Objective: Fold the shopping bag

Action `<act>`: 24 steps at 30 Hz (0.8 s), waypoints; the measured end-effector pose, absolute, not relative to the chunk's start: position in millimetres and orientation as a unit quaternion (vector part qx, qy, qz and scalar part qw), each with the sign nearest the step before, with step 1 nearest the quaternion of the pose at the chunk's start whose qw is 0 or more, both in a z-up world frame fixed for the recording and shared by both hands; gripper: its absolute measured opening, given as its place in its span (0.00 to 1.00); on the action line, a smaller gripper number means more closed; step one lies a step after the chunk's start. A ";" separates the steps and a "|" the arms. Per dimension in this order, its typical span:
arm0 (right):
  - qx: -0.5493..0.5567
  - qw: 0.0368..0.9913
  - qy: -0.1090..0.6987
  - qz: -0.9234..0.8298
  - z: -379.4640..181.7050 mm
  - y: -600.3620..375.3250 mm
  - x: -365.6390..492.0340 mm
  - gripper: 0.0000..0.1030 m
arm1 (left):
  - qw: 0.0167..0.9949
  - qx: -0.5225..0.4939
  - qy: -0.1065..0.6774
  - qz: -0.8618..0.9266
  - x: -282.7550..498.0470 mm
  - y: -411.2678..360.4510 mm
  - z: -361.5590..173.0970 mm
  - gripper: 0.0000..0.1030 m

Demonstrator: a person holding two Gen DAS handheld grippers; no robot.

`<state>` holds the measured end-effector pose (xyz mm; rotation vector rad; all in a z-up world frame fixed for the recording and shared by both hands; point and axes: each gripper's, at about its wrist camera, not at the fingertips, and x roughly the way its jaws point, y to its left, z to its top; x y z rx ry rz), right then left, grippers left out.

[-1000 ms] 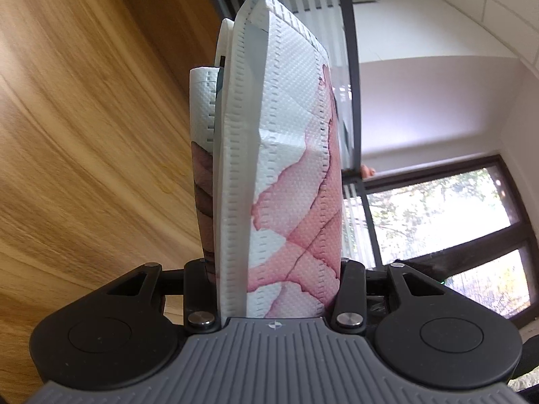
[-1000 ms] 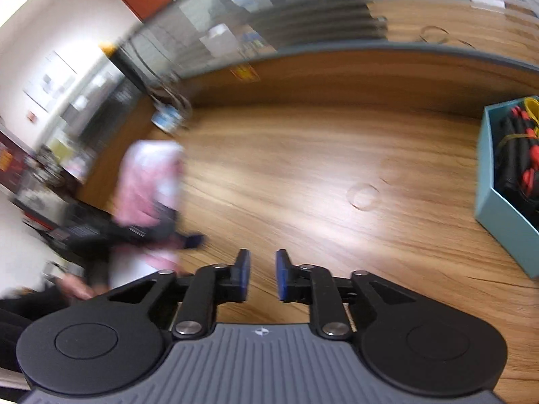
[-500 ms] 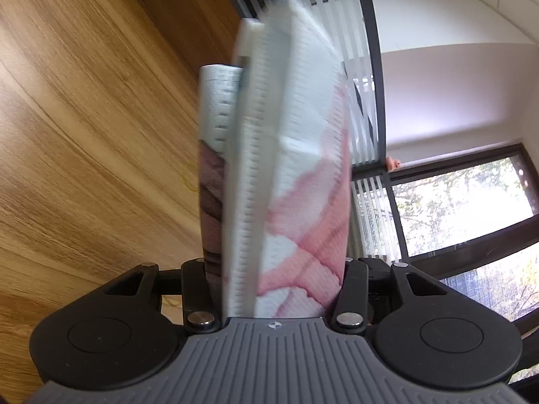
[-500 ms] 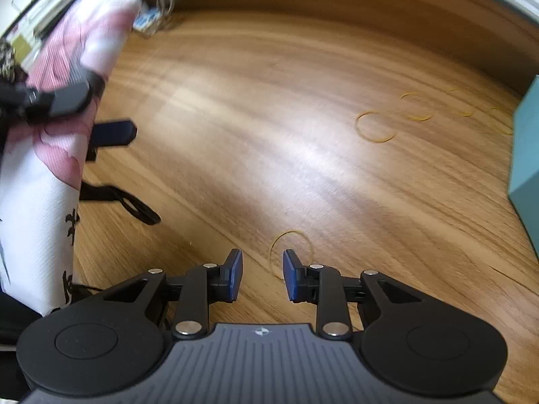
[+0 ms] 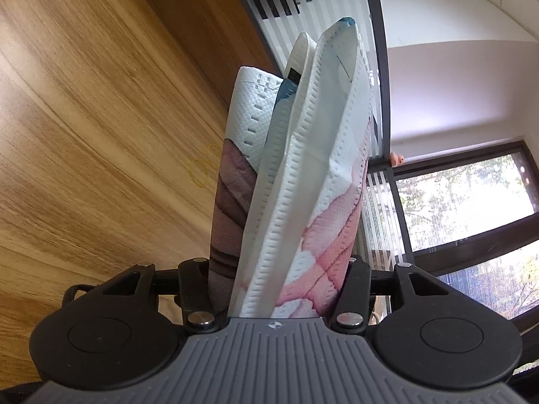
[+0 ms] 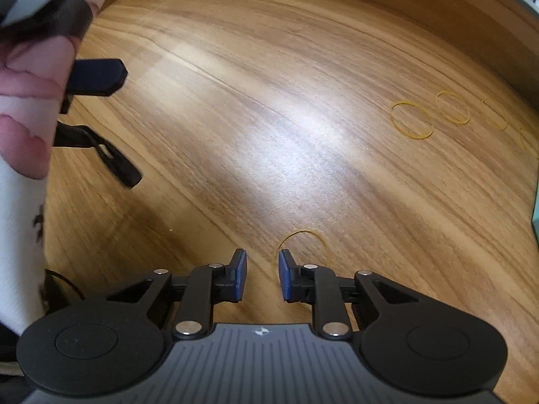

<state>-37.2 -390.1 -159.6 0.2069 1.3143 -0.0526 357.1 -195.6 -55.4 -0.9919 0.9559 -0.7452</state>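
Wooden worktop [image 6: 303, 107] fills the view ahead of the right claw and lies to the left of the left claw. Folded shopping bag [image 5: 303, 181], white embossed fabric with pink and brown marbled print, stands clamped between the fingers of the left claw [image 5: 274, 276], layered edges rising straight ahead of it; in the right wrist view the same bag sits far left of the right claw, with a black strap [image 6: 101, 151] trailing from it onto the wood. Right claw [image 6: 262, 274] points down at the worktop, blue pads narrow with a gap and nothing between them; its jaws have just been closing. One yellow rubber band [image 6: 301, 247] lies just ahead of its right fingertip. More rubber bands [image 6: 412, 120] lie well ahead to the right.
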 end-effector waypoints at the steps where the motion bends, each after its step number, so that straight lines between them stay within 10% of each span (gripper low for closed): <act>1: 0.094 0.786 0.611 -0.026 -160.2 -391.0 -33.8 0.14 | 0.709 -0.448 0.430 -0.335 354.4 -194.0 -55.3 0.49; 24: 0.201 0.798 0.564 -0.070 -129.4 -432.4 -51.8 0.01 | 0.712 -0.453 0.438 -0.311 343.4 -180.8 -66.5 0.49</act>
